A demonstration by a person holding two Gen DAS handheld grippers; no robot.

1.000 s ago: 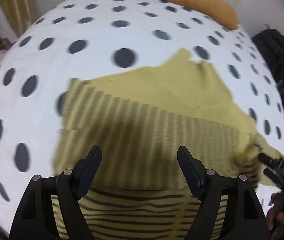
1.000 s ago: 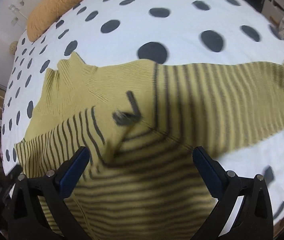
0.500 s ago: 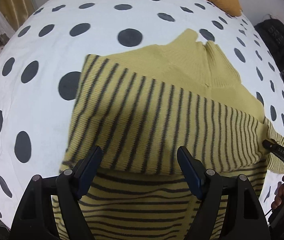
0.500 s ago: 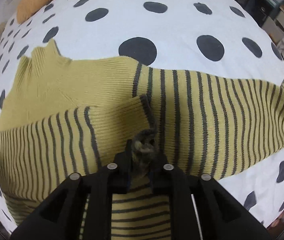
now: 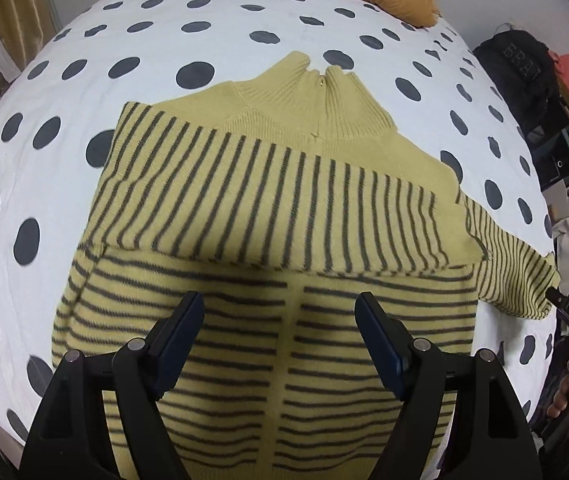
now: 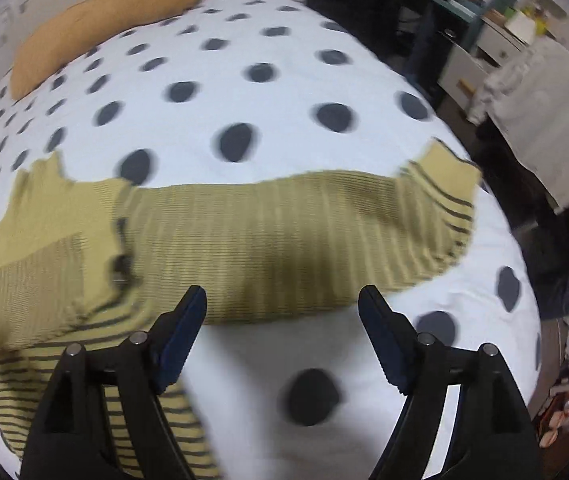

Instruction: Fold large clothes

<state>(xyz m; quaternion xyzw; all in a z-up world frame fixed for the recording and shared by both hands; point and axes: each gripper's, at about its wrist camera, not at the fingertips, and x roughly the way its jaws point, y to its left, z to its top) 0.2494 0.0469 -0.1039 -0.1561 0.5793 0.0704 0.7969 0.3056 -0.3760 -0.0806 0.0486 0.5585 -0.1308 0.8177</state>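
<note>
One striped sweater [image 5: 268,264] lies on the polka-dot bed [image 5: 84,128], sleeve [image 6: 292,240] outstretched.

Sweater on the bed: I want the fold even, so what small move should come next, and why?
Probably take the right gripper to the outstretched sleeve's cuff. One sleeve already lies folded across the sweater; the other still stretches out over the dotted bedspread. Its jaws have just been opening and hold nothing.

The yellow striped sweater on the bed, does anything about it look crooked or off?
Partly. On the sweater, one sleeve lies folded across the chest, but the other sleeve stretches straight out over the dotted bedspread, unfolded. No damage shows.
</note>
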